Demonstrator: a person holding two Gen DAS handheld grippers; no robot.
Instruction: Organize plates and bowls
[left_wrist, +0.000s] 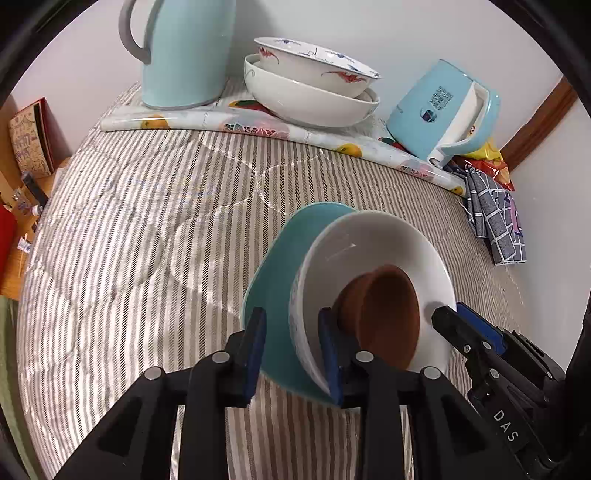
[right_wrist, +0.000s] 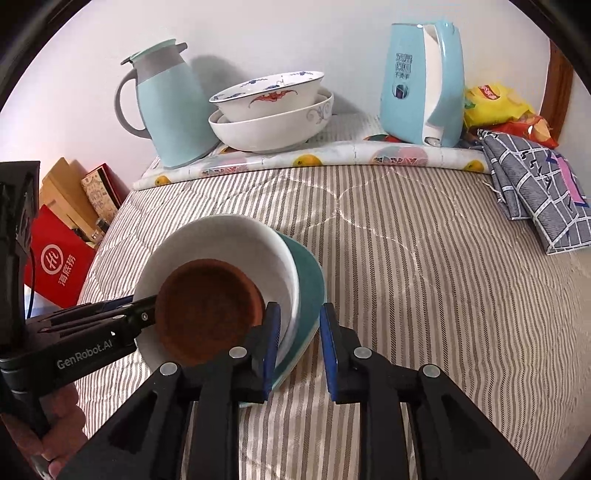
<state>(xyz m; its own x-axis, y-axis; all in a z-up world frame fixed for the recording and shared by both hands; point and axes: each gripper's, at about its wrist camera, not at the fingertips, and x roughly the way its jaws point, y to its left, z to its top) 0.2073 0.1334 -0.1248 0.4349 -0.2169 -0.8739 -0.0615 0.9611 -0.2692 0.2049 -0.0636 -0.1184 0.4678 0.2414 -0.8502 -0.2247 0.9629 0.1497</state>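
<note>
A stack of a teal plate (left_wrist: 275, 291), a white bowl (left_wrist: 373, 240) and a small brown bowl (left_wrist: 388, 314) is held tilted above the striped quilt. My left gripper (left_wrist: 293, 354) is shut on the rims of the teal plate and white bowl. My right gripper (right_wrist: 299, 347) clamps the opposite rim of the same white bowl (right_wrist: 221, 240) and teal plate (right_wrist: 310, 280), with the brown bowl (right_wrist: 207, 310) inside. Two larger nested bowls (right_wrist: 269, 110) stand at the back.
A light blue thermos jug (right_wrist: 166, 103) and a blue kettle (right_wrist: 424, 81) stand on a fruit-print mat (right_wrist: 332, 158) by the wall. A grey checked cloth (right_wrist: 535, 199) and snack bags (right_wrist: 495, 107) lie right. Boxes (right_wrist: 59, 266) sit left of the quilt (right_wrist: 424, 277).
</note>
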